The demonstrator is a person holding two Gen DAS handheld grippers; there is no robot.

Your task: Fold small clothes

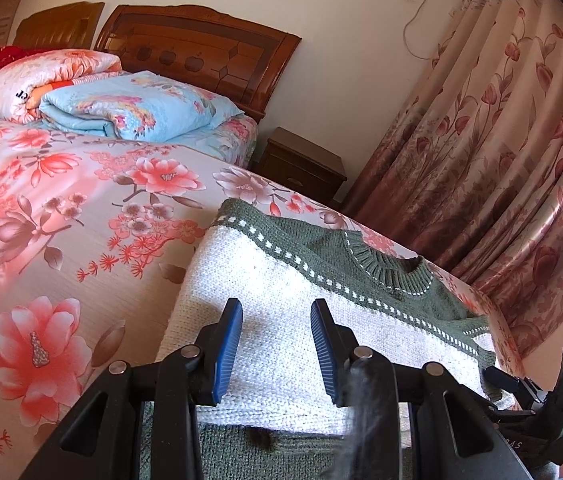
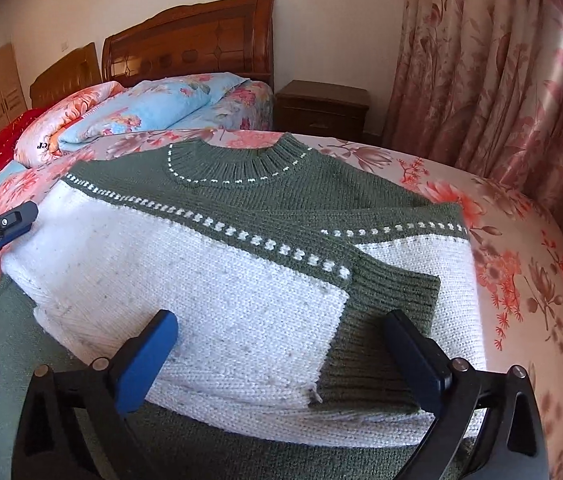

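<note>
Sweater [image 2: 209, 280] hem behind open jaws.

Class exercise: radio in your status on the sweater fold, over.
Left gripper open, right gripper open, both over the sweater. Sweater flat on the floral bedsheet, one sleeve cuff folded across the front. Nothing in the way.

floral bedsheet [image 1: 61, 208] | folded quilts [image 1: 129, 108] | headboard [image 2: 197, 40] | nightstand [image 2: 321, 108] | curtain [image 2: 493, 72]

sweater [image 2: 209, 280]: white, green top with white dots | bedsheet [image 1: 61, 216]: pink with red flowers | folded quilt [image 1: 137, 106]: light blue, flowers | curtain [image 2: 493, 60]: pink, tulips | gripper pads [image 1: 228, 350]: blue
</note>
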